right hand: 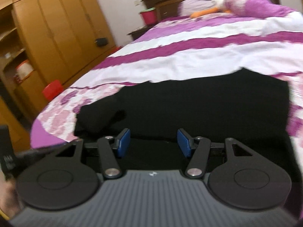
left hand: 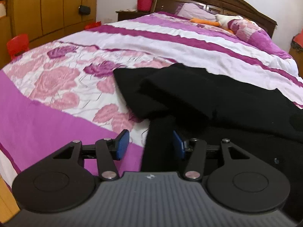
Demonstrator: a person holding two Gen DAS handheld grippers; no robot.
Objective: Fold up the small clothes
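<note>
On the bed (left hand: 170,43), your left tongs (left hand: 150,145) gape wide around a strip of the black garment (left hand: 208,94); right tongs (right hand: 153,143) hover wide, empty.

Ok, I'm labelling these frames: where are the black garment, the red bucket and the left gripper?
black garment (left hand: 198,94), left wrist view, folded middle.
red bucket (left hand: 144,3), left wrist view, front wall.
left gripper (left hand: 150,145), left wrist view, between fingertips.

Both claws same build: left claw (left hand: 150,144) and right claw (right hand: 153,143) have blue rectangular pads (left hand: 123,144) on black linkage arms with silver pivot screws. Each has two round black discs flanking a ribbed grey housing with a small white logo. Right wrist view is blurred at the edges.
</note>
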